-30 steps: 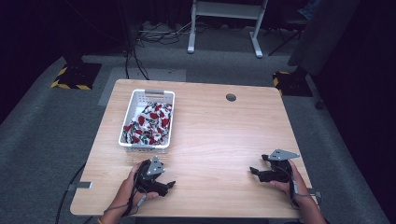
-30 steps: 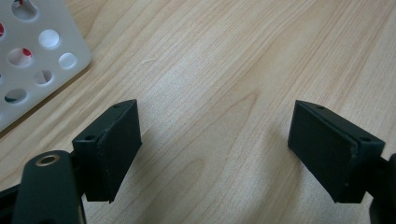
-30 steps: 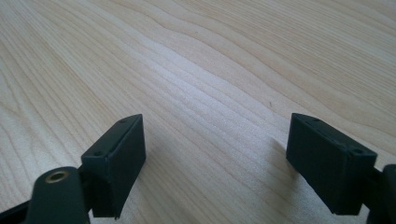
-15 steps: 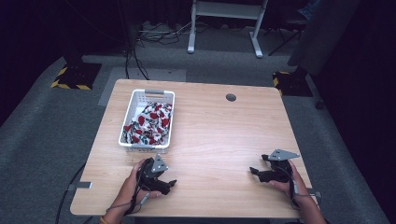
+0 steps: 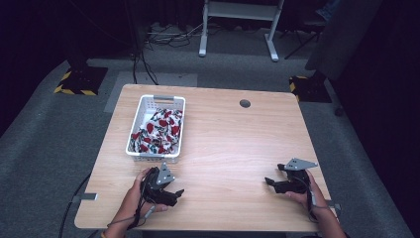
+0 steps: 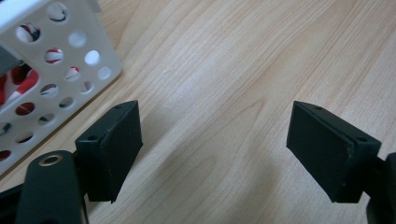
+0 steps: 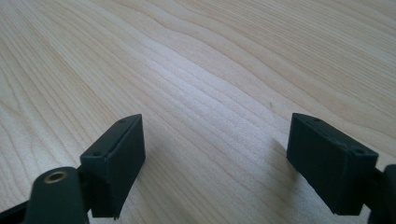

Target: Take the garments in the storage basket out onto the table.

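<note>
Wooden table (image 5: 233, 144) bears white basket (image 5: 171, 101) of red-patterned cloth (image 5: 157, 131).

Matt pale wood table (image 5: 233, 144); perforated white plastic basket (image 5: 138, 124) of seemingly printed cloth (image 5: 157, 131).

A white plastic basket with round holes (image 5: 154, 104) stands at the upper left of the pale wooden table with wavy brown grain (image 5: 233, 144). In it lies a crumpled white cloth printed with red and dark green blotches (image 5: 157, 130). At the lower left of the frame, the black left gripper with a grey three-cornered plate (image 5: 174, 194) sits on the wood; at the lower right, the black right gripper with a like grey plate (image 5: 270, 182). The floor is grey carpet (image 5: 44, 144), with yellow-and-black striped tape (image 5: 74, 91) at the upper left.
</note>
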Demonstrator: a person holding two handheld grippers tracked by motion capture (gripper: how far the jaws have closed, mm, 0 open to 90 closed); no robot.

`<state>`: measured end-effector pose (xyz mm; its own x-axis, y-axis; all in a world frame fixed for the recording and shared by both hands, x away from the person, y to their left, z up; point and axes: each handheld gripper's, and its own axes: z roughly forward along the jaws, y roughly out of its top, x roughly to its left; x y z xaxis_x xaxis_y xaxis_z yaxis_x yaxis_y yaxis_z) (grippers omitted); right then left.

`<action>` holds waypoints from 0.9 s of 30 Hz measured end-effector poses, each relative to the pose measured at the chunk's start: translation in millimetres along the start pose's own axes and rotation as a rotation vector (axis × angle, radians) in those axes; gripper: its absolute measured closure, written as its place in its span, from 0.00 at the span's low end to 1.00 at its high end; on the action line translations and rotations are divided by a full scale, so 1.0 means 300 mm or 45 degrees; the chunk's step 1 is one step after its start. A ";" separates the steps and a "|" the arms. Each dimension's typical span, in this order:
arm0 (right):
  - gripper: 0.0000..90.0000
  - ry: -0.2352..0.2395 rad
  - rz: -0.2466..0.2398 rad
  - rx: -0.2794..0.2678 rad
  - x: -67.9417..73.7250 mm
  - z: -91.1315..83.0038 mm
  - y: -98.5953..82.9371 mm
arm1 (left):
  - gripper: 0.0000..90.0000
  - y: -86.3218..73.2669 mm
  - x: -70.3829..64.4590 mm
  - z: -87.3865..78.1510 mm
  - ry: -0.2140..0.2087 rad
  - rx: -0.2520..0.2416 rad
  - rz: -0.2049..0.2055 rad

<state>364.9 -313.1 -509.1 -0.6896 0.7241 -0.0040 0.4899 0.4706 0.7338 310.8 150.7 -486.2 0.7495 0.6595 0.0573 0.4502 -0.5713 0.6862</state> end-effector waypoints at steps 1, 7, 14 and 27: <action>0.22 -0.001 0.000 0.000 0.000 0.000 0.000 | 0.20 0.000 0.000 -0.004 0.006 0.006 0.008; 0.22 -0.002 0.002 0.000 -0.001 0.000 0.000 | 0.21 -0.010 0.006 -0.024 0.024 0.003 0.004; 0.22 -0.003 0.005 -0.001 -0.001 0.001 0.000 | 0.21 -0.030 0.020 -0.056 0.068 -0.004 -0.015; 0.22 -0.005 0.004 0.001 -0.002 0.001 0.001 | 0.22 -0.037 0.052 -0.102 0.121 -0.036 -0.039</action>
<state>365.7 -313.3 -509.1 -0.6859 0.7277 -0.0040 0.4926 0.4683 0.7335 302.6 182.3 -470.6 0.6855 0.7206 0.1040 0.4573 -0.5373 0.7087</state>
